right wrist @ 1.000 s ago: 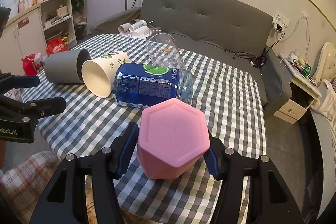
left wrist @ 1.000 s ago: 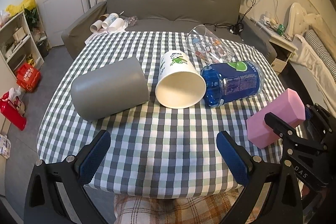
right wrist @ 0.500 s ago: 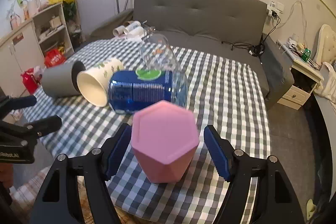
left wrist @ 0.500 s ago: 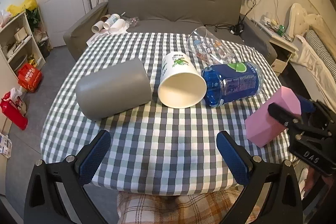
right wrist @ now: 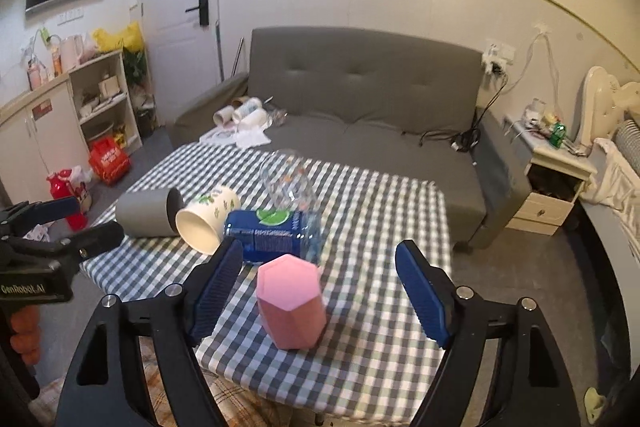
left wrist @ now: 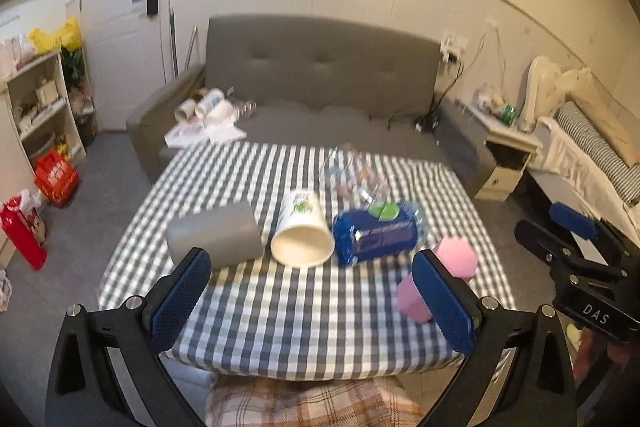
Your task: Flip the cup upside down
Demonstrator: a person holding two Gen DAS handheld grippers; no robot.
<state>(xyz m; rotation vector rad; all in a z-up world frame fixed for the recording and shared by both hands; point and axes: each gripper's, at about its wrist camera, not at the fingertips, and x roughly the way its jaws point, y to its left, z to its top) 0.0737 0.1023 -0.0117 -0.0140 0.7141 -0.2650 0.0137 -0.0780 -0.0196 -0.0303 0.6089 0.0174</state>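
From the right wrist view we see our left gripper (right wrist: pixel 60 223) at the far left, off the table edge, its jaws apart and holding nothing. On the checked table (right wrist: pixel 384 219) a grey cup (right wrist: pixel 148 213) lies on its side, then a white cup (right wrist: pixel 208 221), then a blue bottle (right wrist: pixel 272 235), with a clear cup (right wrist: pixel 286 183) behind. The pink cup (right wrist: pixel 290 303) stands near the front edge with its closed base on top. Our right gripper (right wrist: pixel 320 291) is spread wide around it, and the pads (right wrist: pixel 216 285) do not touch it.
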